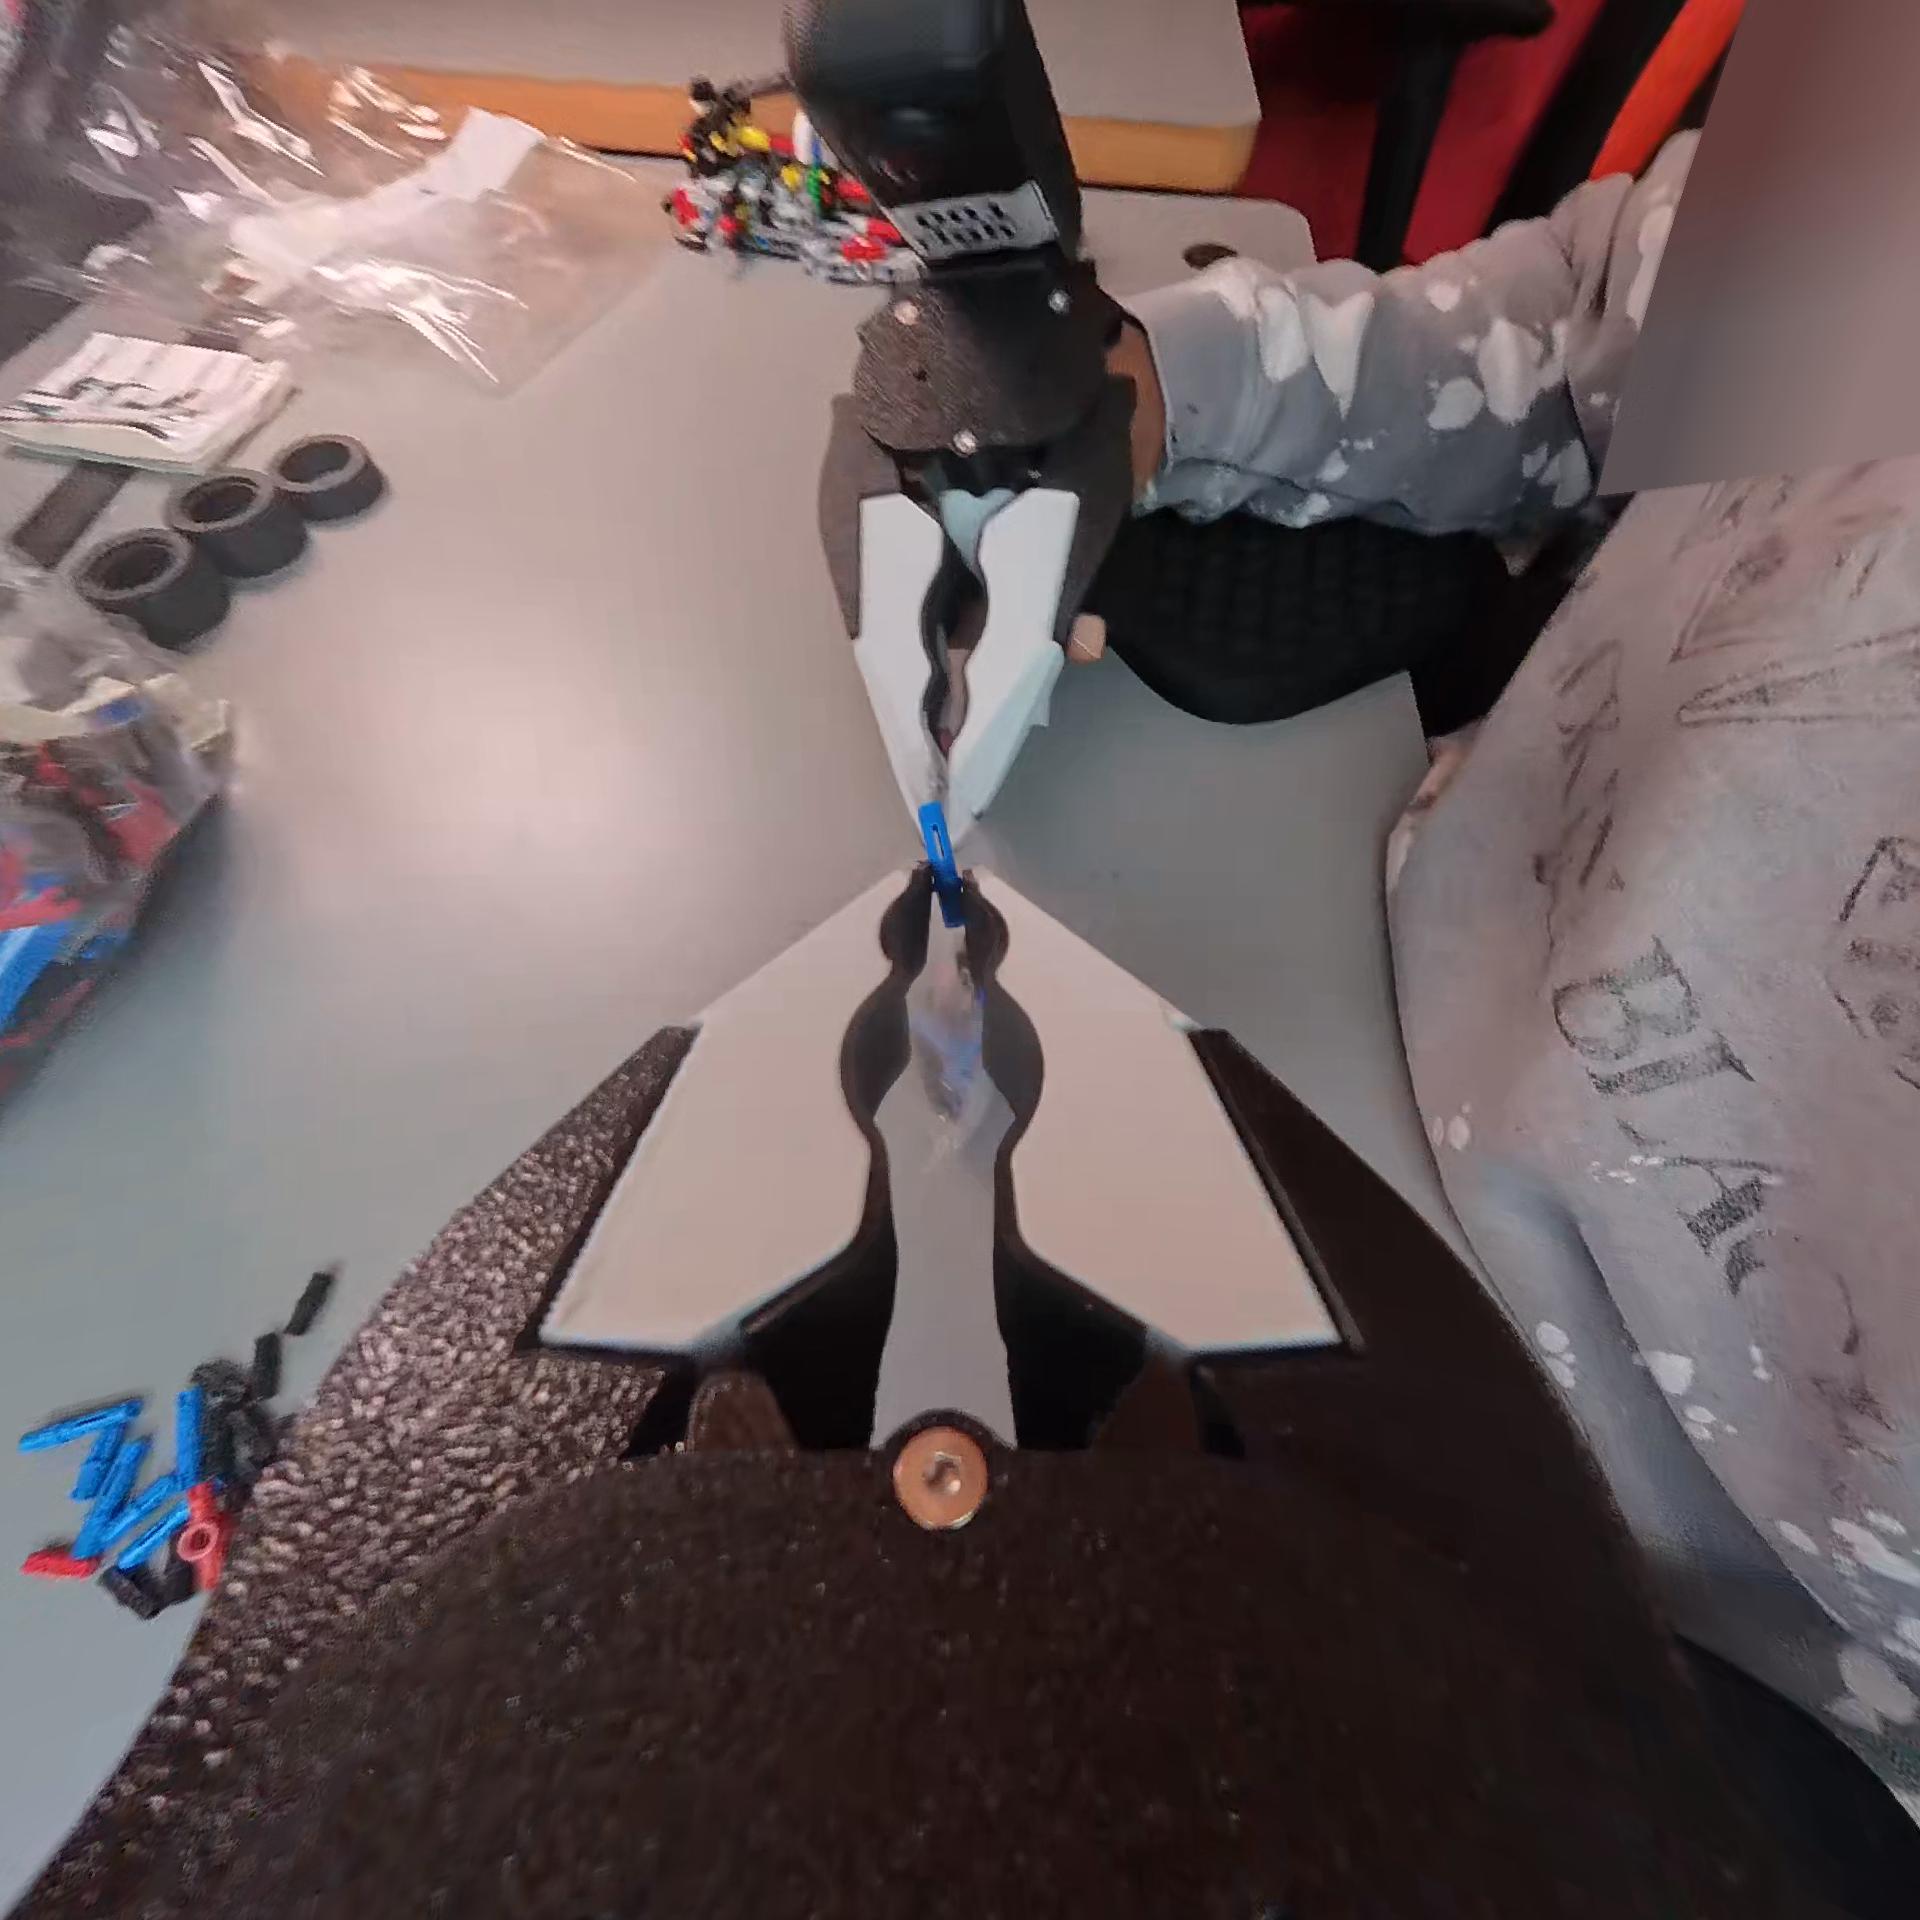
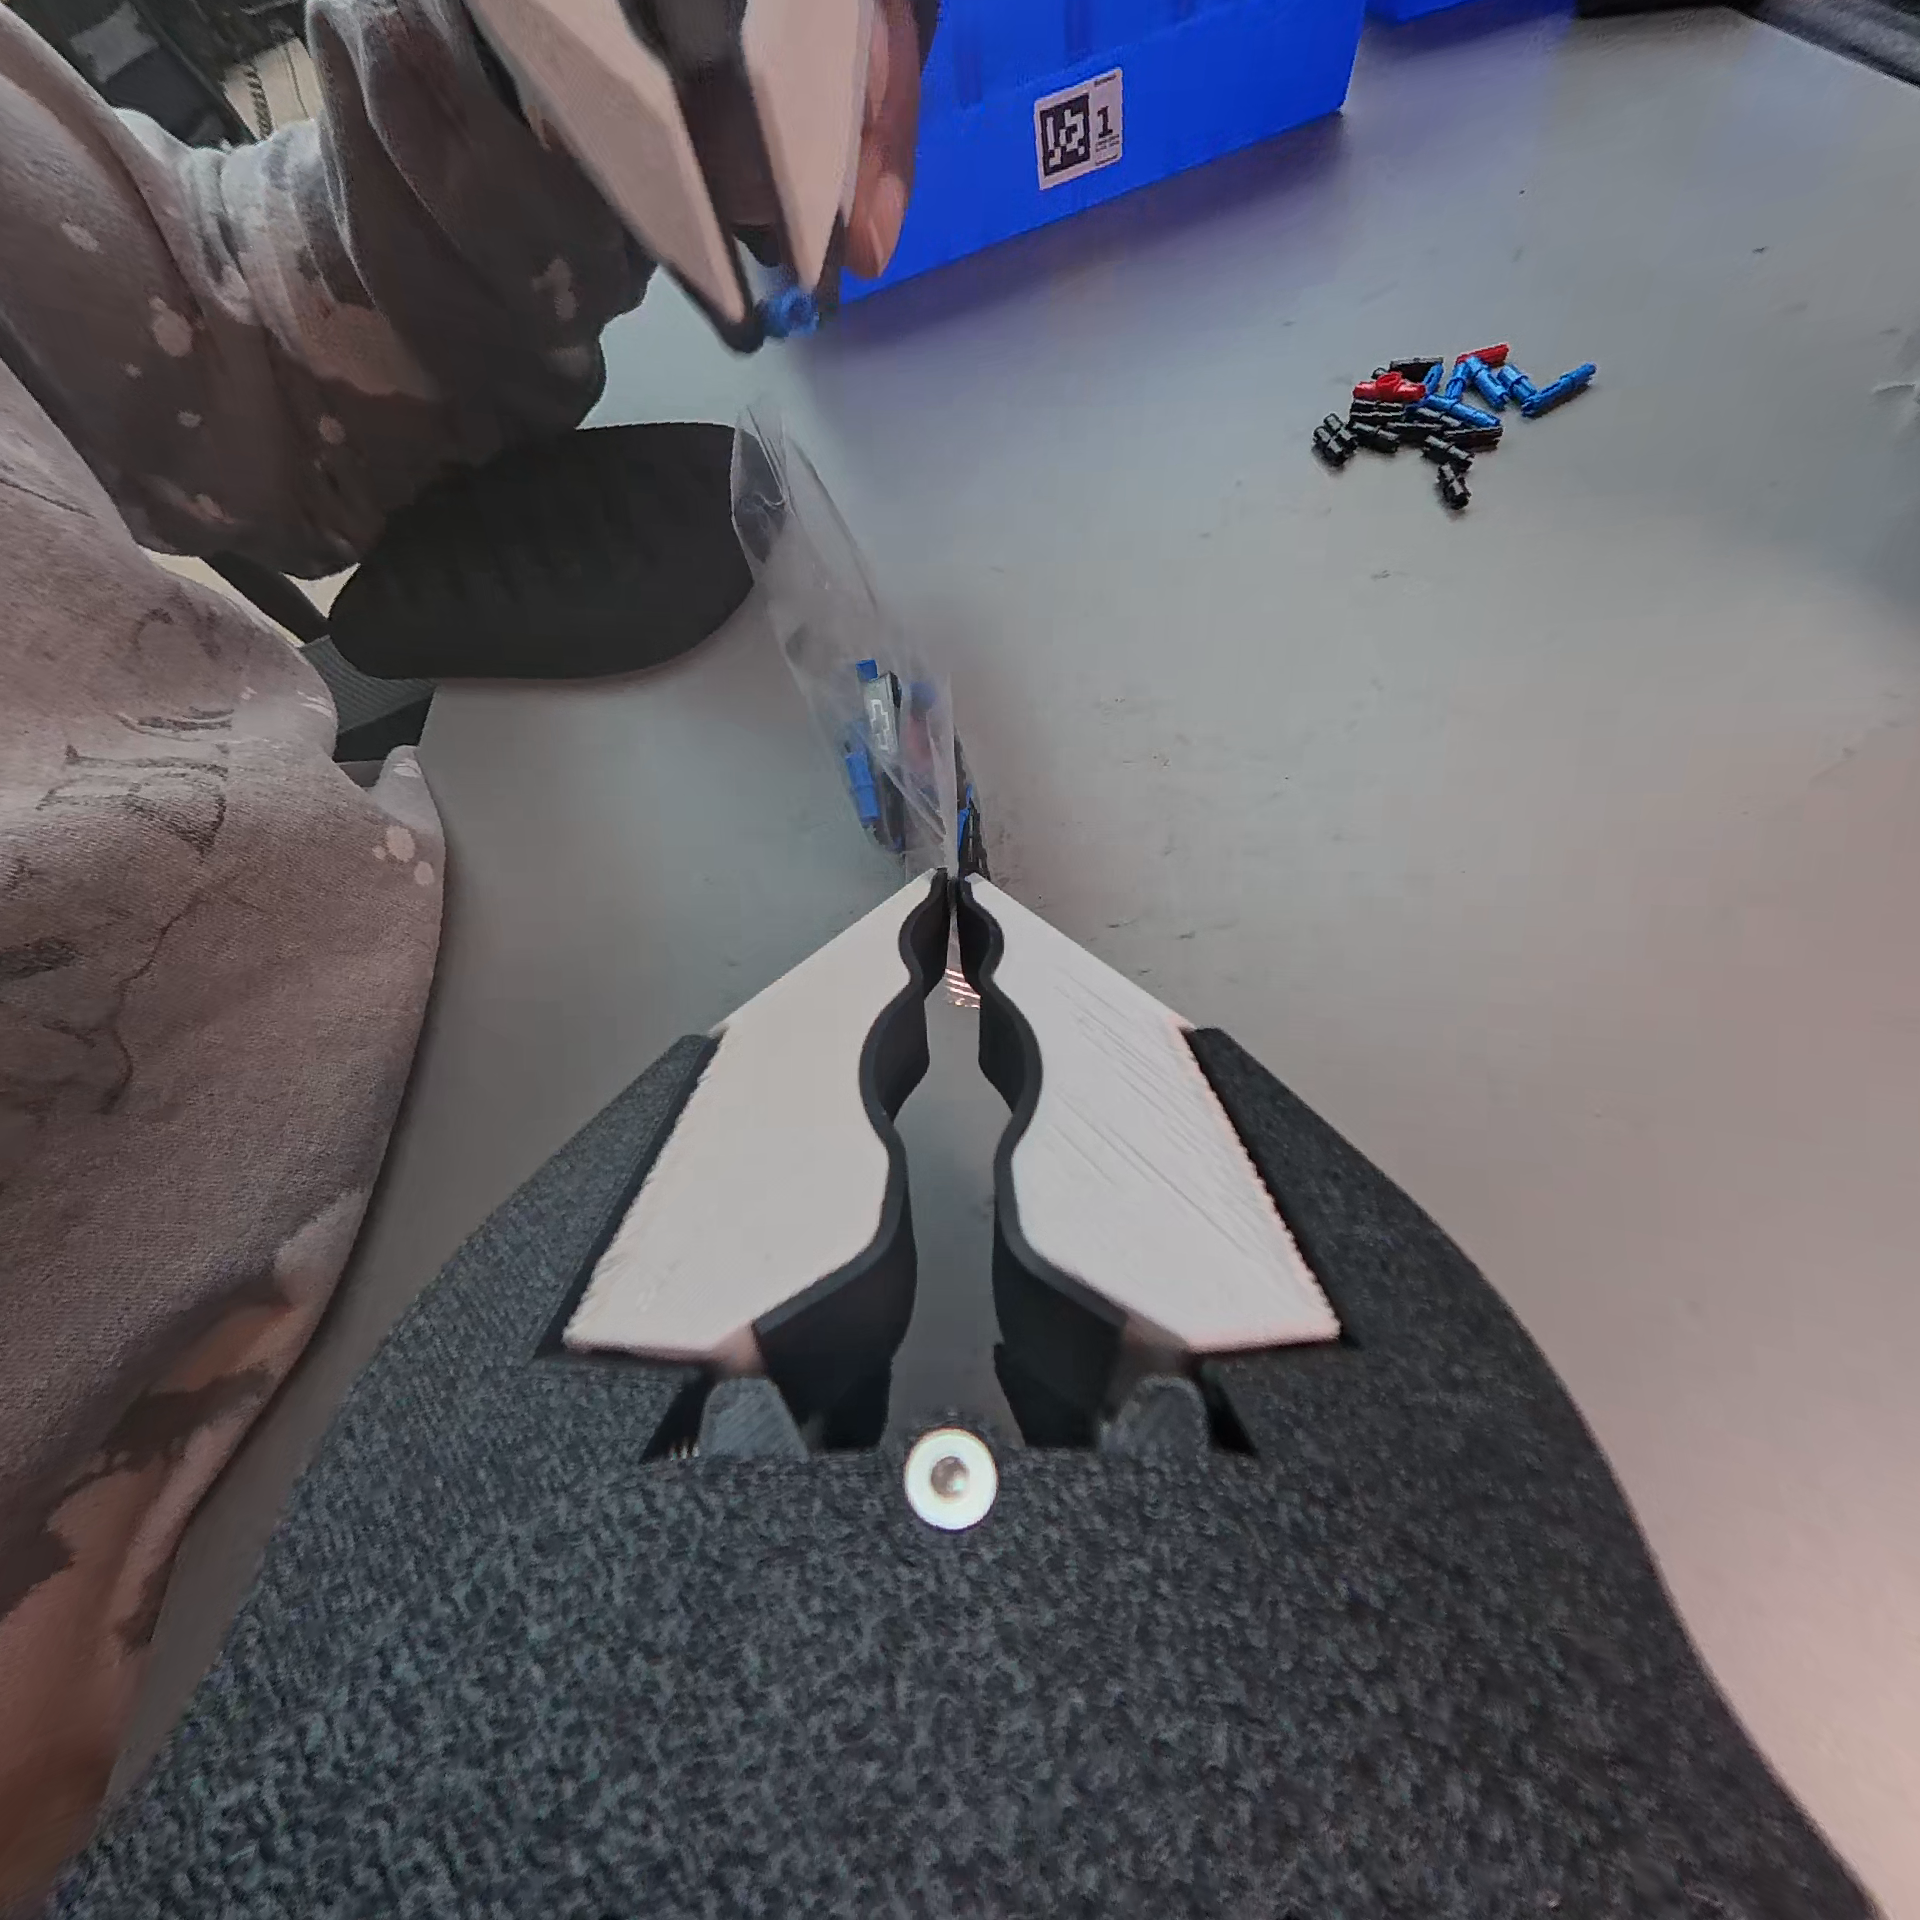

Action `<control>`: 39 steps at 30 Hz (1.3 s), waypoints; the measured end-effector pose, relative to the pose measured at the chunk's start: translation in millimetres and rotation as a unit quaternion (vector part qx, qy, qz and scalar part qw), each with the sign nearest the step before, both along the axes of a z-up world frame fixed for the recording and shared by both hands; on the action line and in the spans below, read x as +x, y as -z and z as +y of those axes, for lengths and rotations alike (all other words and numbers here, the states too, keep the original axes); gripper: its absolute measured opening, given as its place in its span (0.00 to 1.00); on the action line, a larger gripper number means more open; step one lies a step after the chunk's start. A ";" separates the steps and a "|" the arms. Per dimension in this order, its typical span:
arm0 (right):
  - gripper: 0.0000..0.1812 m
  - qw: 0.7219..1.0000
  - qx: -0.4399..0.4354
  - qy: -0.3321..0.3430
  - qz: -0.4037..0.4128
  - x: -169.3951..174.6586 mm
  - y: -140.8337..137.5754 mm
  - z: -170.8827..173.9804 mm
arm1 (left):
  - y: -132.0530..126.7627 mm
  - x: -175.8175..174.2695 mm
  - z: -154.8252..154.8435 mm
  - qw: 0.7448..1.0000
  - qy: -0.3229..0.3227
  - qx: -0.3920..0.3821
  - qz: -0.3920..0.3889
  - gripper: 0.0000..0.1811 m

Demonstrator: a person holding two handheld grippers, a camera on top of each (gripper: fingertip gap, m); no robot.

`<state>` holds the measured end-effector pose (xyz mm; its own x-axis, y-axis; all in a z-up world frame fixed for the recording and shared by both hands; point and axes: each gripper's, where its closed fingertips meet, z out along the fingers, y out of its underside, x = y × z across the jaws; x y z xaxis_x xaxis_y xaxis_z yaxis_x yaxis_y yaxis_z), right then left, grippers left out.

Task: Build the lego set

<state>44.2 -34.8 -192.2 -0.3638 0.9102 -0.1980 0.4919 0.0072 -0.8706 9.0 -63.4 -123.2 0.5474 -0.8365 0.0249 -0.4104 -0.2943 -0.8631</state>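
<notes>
My left gripper (image 1: 943, 883) is shut on a small blue lego piece (image 1: 941, 868). It also shows at the top of the right wrist view (image 2: 777, 317), pinching that blue piece (image 2: 787, 310). My right gripper (image 2: 954, 883) is shut on the edge of a small clear plastic bag (image 2: 883, 727) that holds blue pieces. The bag stretches from it towards the left gripper. In the left wrist view the right gripper (image 1: 940, 810) points down, tip to tip with mine, and the bag (image 1: 951, 1049) shows through the gap under my fingers. I cannot tell whether the blue piece is inside the bag.
A loose pile of blue, black and red pins (image 2: 1455, 416) lies on the grey table (image 2: 1351, 831), also low left in the left wrist view (image 1: 135, 1496). Three black tyres (image 1: 229, 520), a booklet (image 1: 135, 400), crumpled bags (image 1: 312, 208) and a part-built model (image 1: 779, 208) lie beyond. A blue bin (image 2: 1091, 125) stands behind. One gripper's finger ends stand about 9 centimetres off the other's.
</notes>
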 end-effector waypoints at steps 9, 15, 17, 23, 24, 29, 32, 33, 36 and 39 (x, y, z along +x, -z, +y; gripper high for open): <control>0.00 1.000 -0.002 -0.002 0.002 0.4 -0.9 -0.4 | 3.8 -8.3 1.7 1.000 -0.009 -0.016 -0.018 0.08; 0.00 1.000 -0.001 -0.006 0.002 0.8 -0.8 -1.6 | 49.3 -167.7 67.8 0.936 -0.349 -0.044 0.002 0.10; 0.00 1.000 0.000 -0.007 0.002 1.1 -0.7 -1.9 | 83.4 -199.3 66.6 0.913 -0.398 -0.089 0.022 0.13; 0.00 1.000 -0.003 -0.005 0.001 1.0 -0.7 -1.1 | 107.3 -205.8 74.7 0.917 -0.384 -0.090 0.053 0.10; 0.00 1.000 -0.003 -0.005 0.001 1.0 -0.7 -1.1 | 109.5 -206.0 76.3 0.918 -0.381 -0.091 0.061 0.09; 0.00 1.000 -0.004 -0.005 0.001 1.5 -1.0 -0.7 | 115.2 -206.7 81.9 0.922 -0.366 -0.090 0.085 0.09; 0.00 1.000 -0.005 -0.005 0.001 1.6 -0.9 -0.3 | 116.3 -203.3 82.2 0.928 -0.349 -0.095 0.087 0.06; 0.00 1.000 -0.006 -0.005 0.001 1.5 -0.9 -0.3 | 116.3 -203.3 82.1 0.928 -0.348 -0.099 0.084 0.06; 0.00 1.000 -0.005 -0.005 0.001 1.6 -0.9 -0.3 | 116.3 -203.3 80.9 0.932 -0.339 -0.102 0.084 0.06; 0.00 1.000 -0.005 -0.004 0.000 1.5 -0.8 -0.1 | 115.9 -203.1 78.7 0.934 -0.333 -0.098 0.090 0.06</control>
<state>45.7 -34.9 -191.4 -0.3715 0.9050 -0.2073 0.4910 0.0021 -0.8712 -194.1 15.2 -239.1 0.9543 -0.2988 -0.0007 -0.2138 -0.6812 -0.7001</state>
